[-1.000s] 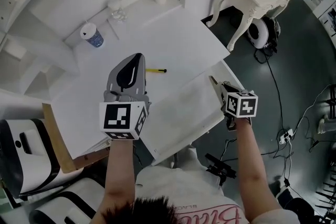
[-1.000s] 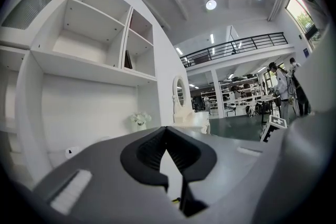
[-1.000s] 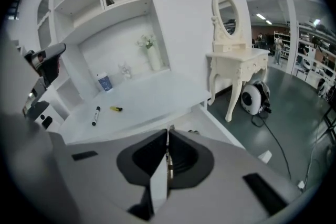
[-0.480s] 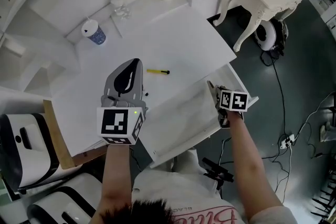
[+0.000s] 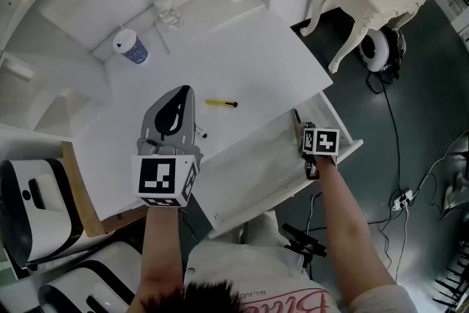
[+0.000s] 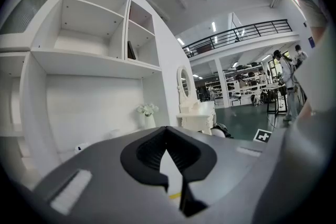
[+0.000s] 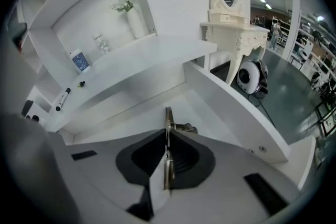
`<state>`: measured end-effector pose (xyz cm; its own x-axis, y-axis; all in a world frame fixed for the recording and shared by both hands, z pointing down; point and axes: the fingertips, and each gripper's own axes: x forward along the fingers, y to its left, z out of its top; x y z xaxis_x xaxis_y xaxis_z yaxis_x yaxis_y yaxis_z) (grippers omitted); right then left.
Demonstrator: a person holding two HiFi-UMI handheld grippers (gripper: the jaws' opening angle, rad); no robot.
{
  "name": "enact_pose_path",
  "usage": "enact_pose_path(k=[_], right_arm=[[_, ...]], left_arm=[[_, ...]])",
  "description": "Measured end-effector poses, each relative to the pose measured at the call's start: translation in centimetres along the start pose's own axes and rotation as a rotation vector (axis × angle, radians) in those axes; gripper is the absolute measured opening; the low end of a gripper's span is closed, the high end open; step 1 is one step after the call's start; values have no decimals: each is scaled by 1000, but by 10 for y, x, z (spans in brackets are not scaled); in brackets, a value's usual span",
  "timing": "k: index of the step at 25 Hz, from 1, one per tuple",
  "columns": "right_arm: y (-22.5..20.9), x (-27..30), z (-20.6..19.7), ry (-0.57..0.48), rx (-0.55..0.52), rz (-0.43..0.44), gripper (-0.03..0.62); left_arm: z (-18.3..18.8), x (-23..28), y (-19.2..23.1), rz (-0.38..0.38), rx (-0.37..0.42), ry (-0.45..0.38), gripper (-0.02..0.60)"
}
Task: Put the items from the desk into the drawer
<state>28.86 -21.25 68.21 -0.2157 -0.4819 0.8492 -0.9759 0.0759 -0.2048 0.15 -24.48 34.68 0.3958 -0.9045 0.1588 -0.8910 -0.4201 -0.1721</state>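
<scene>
Over the drawer — right claw pinches a metal tool; left claw closed.

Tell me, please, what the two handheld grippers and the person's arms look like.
The left gripper and right gripper: grey shells, black-lined claws, each carrying a white cube with black square markers. Forearms bare; the shirt is white with pink lettering.
</scene>
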Motion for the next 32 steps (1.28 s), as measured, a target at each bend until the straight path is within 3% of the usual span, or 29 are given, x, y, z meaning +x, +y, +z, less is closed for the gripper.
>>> enact_pose_path(k=[13, 15, 17, 21, 32], right_arm=[[-31, 12, -4, 70, -134, -148, 60], [-30, 11, -1, 53, -145, -163, 151], [-27, 9, 3, 31, -148, -159, 190], [-21, 0, 7, 5, -164, -162, 221], [2, -59, 41, -132, -243, -143, 222]], left_arm=[[-12, -11, 5, 33, -4, 29, 9], [-11, -14, 5, 37, -4, 29, 9], [-11, -16, 5, 38, -5, 27, 9], [-8, -21, 4, 36, -7, 13, 9], [22, -39, 4, 25, -15, -72, 9]])
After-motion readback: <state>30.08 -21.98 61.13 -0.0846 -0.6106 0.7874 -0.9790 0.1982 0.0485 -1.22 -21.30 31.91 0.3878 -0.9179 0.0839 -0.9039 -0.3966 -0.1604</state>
